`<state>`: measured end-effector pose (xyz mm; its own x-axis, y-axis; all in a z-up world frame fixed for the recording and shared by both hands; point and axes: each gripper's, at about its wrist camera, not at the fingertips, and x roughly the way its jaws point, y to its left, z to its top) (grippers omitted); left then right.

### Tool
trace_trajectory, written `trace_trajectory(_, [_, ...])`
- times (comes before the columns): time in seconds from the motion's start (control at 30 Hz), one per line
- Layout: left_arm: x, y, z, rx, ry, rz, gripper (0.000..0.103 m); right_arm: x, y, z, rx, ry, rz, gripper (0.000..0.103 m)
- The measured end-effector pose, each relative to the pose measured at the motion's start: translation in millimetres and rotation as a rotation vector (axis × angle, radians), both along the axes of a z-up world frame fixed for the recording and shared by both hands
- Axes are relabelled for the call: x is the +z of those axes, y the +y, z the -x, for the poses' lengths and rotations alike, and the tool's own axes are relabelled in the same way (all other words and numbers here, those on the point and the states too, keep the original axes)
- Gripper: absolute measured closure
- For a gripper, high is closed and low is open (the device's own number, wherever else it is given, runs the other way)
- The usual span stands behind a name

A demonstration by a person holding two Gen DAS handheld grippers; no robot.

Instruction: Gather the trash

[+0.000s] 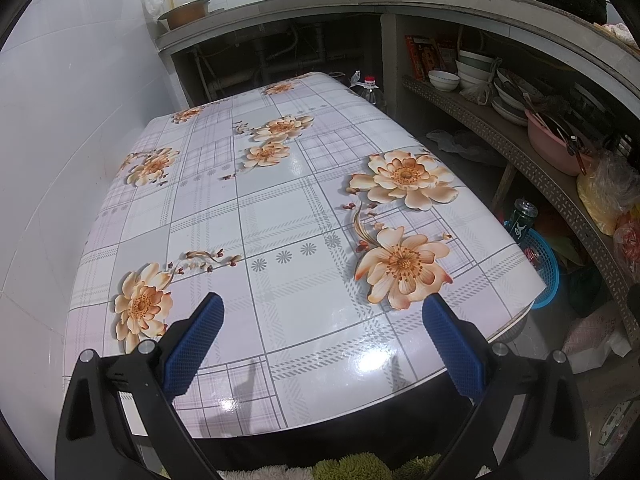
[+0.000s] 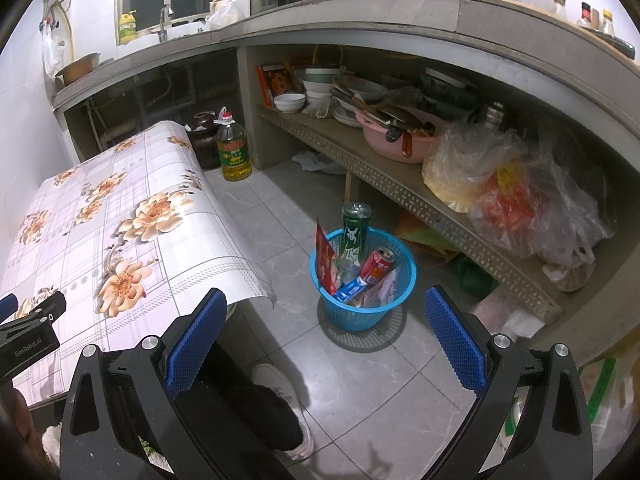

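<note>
Blue basket [image 2: 362,280] on the floor tiles, between the table [image 2: 60,240] and the low shelf [image 2: 400,188]. In it we count a green bottle [image 2: 354,232] standing upright, a red can [image 2: 376,266] leaning, a red wrapper [image 2: 325,258] against the near wall, a blue-and-white packet [image 2: 352,290], and some pale scraps beneath that we cannot make out clearly.

Our right gripper [image 2: 320,340] hangs above and short of the basket, jaws spread wide, nothing between them. Our left gripper [image 1: 320,340] sits over the near edge of the table, jaws likewise wide and empty; from there the basket [image 1: 540,268] shows only as a rim past the table corner.

The flowered tablecloth [image 1: 280,200] carries no loose items in either view. We judge collection largely done: trash sits in the basket, table bare.

Possible leftovers: a crumpled pale bag [image 2: 316,160] on the floor under the shelf, and white paper-like stuff [image 2: 516,320] right of the basket; whether these count as trash, we cannot tell. The oil bottle [image 2: 234,148] by the table's far end looks like stock, not waste.
</note>
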<state>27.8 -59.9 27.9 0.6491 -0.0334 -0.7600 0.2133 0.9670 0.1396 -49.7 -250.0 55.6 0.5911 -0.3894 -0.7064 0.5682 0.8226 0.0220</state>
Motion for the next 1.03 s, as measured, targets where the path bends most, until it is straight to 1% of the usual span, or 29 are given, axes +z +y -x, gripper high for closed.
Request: trace_trajectory(1.03, [4.3, 1.1, -3.9, -0.014, 0.009, 0.009, 0.006, 2.1, 5.2, -3.5, -0.003, -0.005, 0.005, 0.008])
